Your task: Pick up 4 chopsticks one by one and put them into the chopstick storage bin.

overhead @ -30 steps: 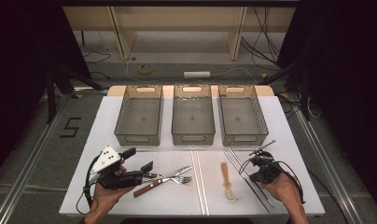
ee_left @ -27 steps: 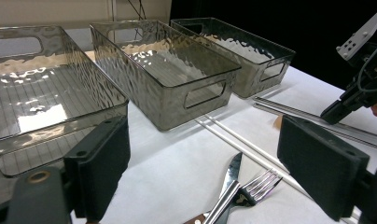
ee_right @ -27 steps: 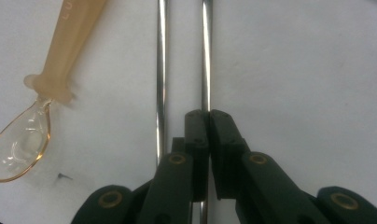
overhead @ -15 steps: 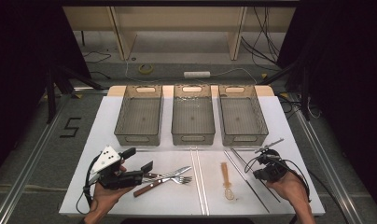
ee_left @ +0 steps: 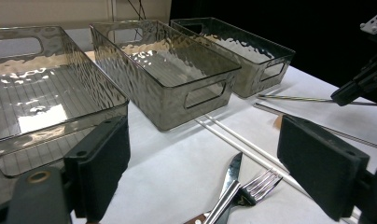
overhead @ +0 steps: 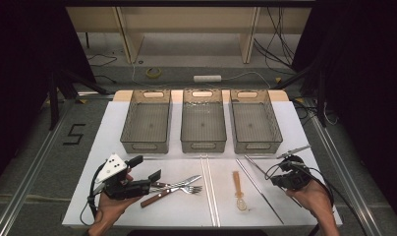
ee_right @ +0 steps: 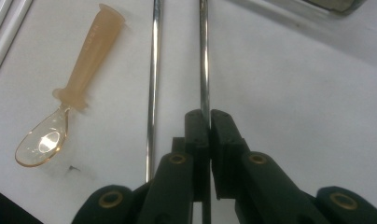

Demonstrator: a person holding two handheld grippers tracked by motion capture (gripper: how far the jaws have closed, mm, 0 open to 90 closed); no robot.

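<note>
My right gripper [overhead: 284,169] [ee_right: 210,116] is shut on a thin metal chopstick [overhead: 295,151] [ee_right: 204,56] and holds it above the white table at the front right. The second metal chopstick [overhead: 260,189] [ee_right: 153,70] lies flat beside it. My left gripper [overhead: 145,168] [ee_left: 205,172] hovers open at the front left, with its pads [ee_left: 102,163] wide apart. Just ahead of it lie two forks [overhead: 184,184] [ee_left: 256,184] and a wooden-handled knife [overhead: 157,196] [ee_left: 231,172]. The left gripper view also catches the right gripper [ee_left: 359,84] holding the chopstick [ee_left: 298,98].
Three smoky clear trays [overhead: 146,146] [overhead: 202,146] [overhead: 255,146] stand side by side at mid-table. A pair of white chopsticks [overhead: 206,191] [ee_left: 233,140] lies at the centre front. An orange spoon [overhead: 238,189] [ee_right: 79,84] rests right of them.
My right gripper has risen a little and drifted right with the metal chopstick in it. The left gripper has stayed put.
</note>
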